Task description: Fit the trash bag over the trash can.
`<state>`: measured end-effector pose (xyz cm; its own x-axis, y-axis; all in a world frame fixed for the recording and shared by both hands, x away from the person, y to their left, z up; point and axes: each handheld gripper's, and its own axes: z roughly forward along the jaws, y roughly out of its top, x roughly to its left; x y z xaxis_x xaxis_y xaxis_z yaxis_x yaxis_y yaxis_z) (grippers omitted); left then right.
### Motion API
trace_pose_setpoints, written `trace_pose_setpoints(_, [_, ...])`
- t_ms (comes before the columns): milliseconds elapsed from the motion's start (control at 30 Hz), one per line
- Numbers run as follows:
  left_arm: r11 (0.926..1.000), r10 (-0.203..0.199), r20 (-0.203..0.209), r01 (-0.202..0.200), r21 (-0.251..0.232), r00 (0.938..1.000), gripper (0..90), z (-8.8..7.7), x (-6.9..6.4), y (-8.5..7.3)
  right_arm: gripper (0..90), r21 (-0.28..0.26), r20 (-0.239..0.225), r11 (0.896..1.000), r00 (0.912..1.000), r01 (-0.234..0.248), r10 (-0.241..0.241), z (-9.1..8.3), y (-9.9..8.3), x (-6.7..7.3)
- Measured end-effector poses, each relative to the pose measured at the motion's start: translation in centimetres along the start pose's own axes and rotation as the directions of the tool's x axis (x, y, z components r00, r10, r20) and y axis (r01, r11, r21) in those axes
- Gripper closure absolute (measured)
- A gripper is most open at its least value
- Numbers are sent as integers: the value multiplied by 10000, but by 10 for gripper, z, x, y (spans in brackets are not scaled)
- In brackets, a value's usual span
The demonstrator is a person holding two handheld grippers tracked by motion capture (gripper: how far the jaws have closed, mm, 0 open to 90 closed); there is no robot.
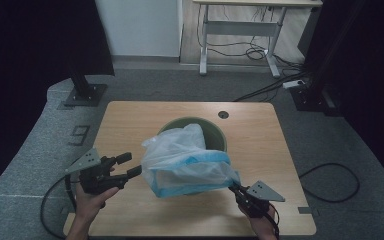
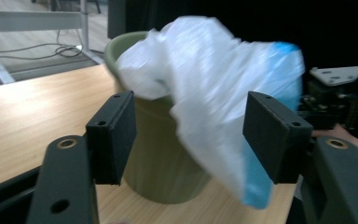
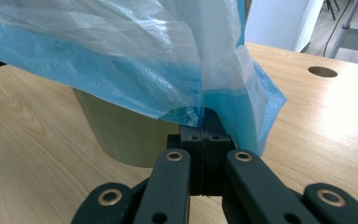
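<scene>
Slack plastic is the risk here: the left gripper (image 1: 125, 166) hovers just beside the bag (image 1: 187, 162) with its jaws released and nothing between them, so the blue-edged rim could sag off the green bin (image 1: 215, 134), where the bag is half tucked in at the table's (image 1: 130, 120) middle. Further right, the right gripper (image 1: 236, 189) is clenched on the bag's corner; a hard tug could tear the film or tip the bin. Nothing else crowds the tabletop.
</scene>
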<state>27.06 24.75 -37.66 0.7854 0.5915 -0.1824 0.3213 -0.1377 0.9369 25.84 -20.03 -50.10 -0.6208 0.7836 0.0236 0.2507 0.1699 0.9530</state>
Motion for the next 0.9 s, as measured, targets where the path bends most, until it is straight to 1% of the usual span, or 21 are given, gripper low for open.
trace_pose_setpoints(133, [9988, 445, 161, -448, 215, 9989, 295, 6, -15, 11, 887, 20, -17, 10000, 10000, 39, -39, 0, 1, 0])
trace_pose_setpoints(233, [9961, 761, 302, -773, 424, 9966, 277, 15, -24, 20, 887, 13, -29, 10000, 10000, 46, -46, 0, 2, 0])
trace_pose_setpoints(333, [9929, 931, 574, -970, 694, 9940, 250, 25, -31, 27, 887, 15, -34, 10000, 10000, 28, -28, 0, 3, 0])
trace_pose_setpoints(467, [9892, 1049, 748, -1118, 948, 9917, 222, 36, -37, 31, 887, 4, -33, 10000, 10000, -4, 4, -1, 3, 0])
trace_pose_setpoints(667, [9822, 1149, 633, -1229, 1421, 9914, 209, 53, -41, 27, 887, -26, -55, 10000, 10000, -46, 45, -1, 3, 0])
trace_pose_setpoints(833, [9803, 1135, 488, -1198, 1568, 9923, 205, 61, -41, 25, 887, -31, -54, 10000, 10000, -78, 77, -2, 3, -1])
trace_pose_setpoints(900, [9780, 1200, 373, -1246, 1673, 9921, 216, 65, -41, 25, 887, -51, -52, 9999, 9999, -99, 99, -2, 4, -1])
